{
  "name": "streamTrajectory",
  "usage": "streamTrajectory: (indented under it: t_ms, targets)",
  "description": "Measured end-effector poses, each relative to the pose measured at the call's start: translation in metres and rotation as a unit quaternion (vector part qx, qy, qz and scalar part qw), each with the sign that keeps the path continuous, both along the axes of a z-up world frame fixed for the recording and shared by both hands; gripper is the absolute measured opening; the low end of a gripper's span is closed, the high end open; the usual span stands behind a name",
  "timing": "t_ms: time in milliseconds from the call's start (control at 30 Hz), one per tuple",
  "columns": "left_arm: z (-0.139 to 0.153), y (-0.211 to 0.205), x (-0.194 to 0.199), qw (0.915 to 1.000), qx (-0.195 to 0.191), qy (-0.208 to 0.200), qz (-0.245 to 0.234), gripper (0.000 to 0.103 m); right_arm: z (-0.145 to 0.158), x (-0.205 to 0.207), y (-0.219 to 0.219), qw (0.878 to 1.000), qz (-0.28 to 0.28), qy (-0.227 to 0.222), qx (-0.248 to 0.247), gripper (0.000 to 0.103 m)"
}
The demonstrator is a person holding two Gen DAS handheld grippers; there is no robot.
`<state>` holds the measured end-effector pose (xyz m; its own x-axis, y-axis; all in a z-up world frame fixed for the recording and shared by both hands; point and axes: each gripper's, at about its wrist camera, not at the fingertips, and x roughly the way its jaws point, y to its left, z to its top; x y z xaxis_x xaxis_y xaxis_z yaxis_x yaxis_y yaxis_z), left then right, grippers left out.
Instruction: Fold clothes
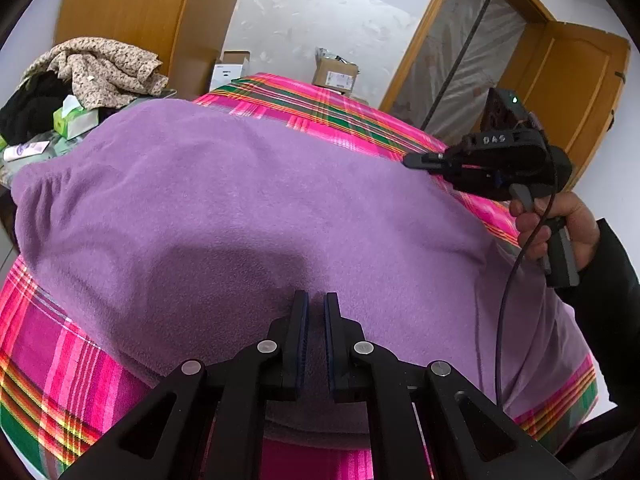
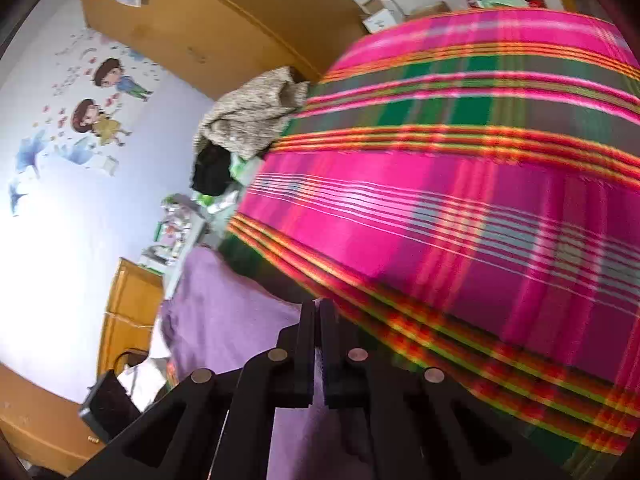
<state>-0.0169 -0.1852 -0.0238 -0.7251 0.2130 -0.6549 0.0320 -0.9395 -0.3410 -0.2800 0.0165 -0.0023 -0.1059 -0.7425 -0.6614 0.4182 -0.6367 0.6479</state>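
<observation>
A purple fleece garment (image 1: 248, 208) lies spread over the bed's pink plaid cover (image 1: 60, 360). My left gripper (image 1: 316, 300) sits low over the garment's near part. Its jaws are almost together, and purple fabric fills the narrow gap between them. My right gripper (image 1: 408, 159), held by a hand (image 1: 560, 220), is at the garment's far right edge with its tips together. In the right wrist view the right gripper (image 2: 318, 304) is shut, with purple garment (image 2: 224, 320) between and beneath its fingers. The plaid cover (image 2: 460, 200) stretches beyond it.
A heap of floral and black clothes (image 1: 104, 72) and a green tissue box (image 1: 74, 118) sit on a side table at the far left. Cardboard boxes (image 1: 334, 76) stand behind the bed. Wooden wardrobes and an open door (image 1: 568, 92) line the walls.
</observation>
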Motion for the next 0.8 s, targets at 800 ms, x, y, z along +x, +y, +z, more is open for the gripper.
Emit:
streamTrajectory:
  t_ms: [800]
  targets:
    - [0.01, -0.065, 0.03, 0.9916, -0.057, -0.019, 0.114, 0.008, 0.024, 0.145, 0.033, 0.991, 0.099, 0.092, 0.013, 0.022]
